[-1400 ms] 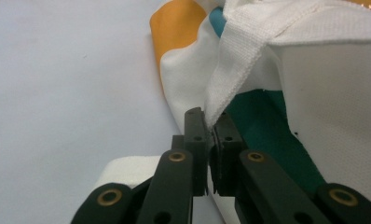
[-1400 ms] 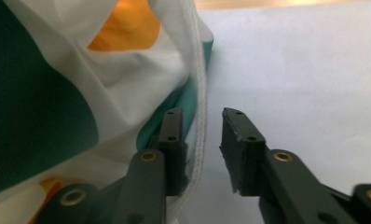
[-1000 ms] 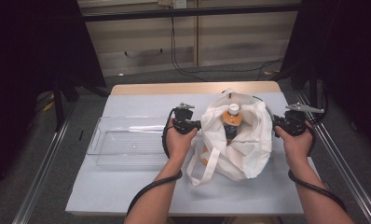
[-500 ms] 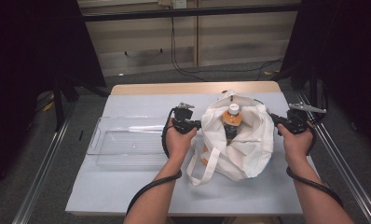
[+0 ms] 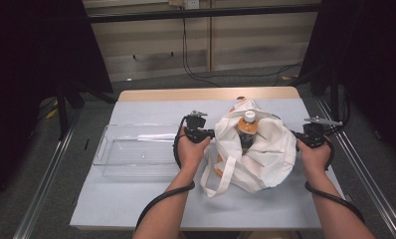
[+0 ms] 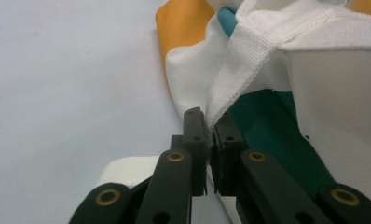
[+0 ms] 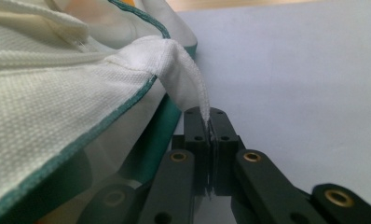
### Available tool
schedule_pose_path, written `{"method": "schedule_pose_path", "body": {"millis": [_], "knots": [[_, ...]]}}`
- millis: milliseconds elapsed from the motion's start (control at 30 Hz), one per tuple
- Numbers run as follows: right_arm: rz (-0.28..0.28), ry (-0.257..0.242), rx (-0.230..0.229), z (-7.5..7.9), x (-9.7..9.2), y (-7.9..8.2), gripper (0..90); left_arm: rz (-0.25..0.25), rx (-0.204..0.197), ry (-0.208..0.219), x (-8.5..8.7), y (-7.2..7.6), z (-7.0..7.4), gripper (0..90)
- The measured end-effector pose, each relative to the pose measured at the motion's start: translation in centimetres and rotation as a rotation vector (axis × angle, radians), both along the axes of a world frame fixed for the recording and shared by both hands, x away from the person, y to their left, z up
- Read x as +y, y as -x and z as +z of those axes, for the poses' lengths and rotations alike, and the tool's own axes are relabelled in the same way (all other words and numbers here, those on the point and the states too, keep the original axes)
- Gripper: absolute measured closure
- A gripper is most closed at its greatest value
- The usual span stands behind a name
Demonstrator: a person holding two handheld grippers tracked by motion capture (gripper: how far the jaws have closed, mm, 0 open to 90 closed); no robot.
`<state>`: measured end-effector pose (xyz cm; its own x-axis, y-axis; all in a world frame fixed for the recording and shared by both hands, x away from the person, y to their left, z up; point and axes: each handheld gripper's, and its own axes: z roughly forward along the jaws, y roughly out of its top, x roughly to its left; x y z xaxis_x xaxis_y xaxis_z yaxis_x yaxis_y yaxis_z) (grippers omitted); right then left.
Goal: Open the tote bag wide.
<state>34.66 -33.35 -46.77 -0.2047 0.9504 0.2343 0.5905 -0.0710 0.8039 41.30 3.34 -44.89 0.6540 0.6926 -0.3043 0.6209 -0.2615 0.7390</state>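
A white cloth bag (image 5: 265, 154) with teal lining lies open on the table. A bottle (image 5: 247, 122) with a white cap and orange contents stands in it. My left gripper (image 5: 212, 133) is at the bag's left rim, shut on the white hem (image 6: 230, 79). Its jaws have just eased a trifle but still pinch the cloth. My right gripper (image 5: 294, 135) is at the right rim, shut on a folded corner of the fabric (image 7: 183, 74). In the gripper views the pads (image 6: 195, 126) (image 7: 195, 123) meet with only cloth between them.
A clear plastic tray (image 5: 136, 152) sits left of the bag, close to my left hand. The bag's loose strap (image 5: 218, 177) trails toward the front edge. An orange patch (image 6: 181, 28) shows by the bag's left side. Metal rails run along both sides of the table.
My right hand has sunk a little at the bag's right rim. The left hand and the bottle have stayed put.
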Motion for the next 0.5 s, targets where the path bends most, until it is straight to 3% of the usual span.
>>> {"method": "schedule_pose_path", "body": {"millis": [233, 367, 500], "knots": [[0.008, 0.017, -0.016, 1.3, 0.4, 0.0, 88.6, 0.007, -0.017, 0.031, 0.3, -0.1, 1.3, 74.4], [0.012, 0.024, -0.018, 1.6, 0.6, 0.0, 88.6, -0.006, -0.048, 0.042, 0.4, -0.2, 2.0, 68.0], [0.012, 0.024, -0.020, 1.7, 0.6, 0.0, 88.7, -0.012, -0.070, 0.062, 0.2, -0.4, 2.8, 68.0]]}}
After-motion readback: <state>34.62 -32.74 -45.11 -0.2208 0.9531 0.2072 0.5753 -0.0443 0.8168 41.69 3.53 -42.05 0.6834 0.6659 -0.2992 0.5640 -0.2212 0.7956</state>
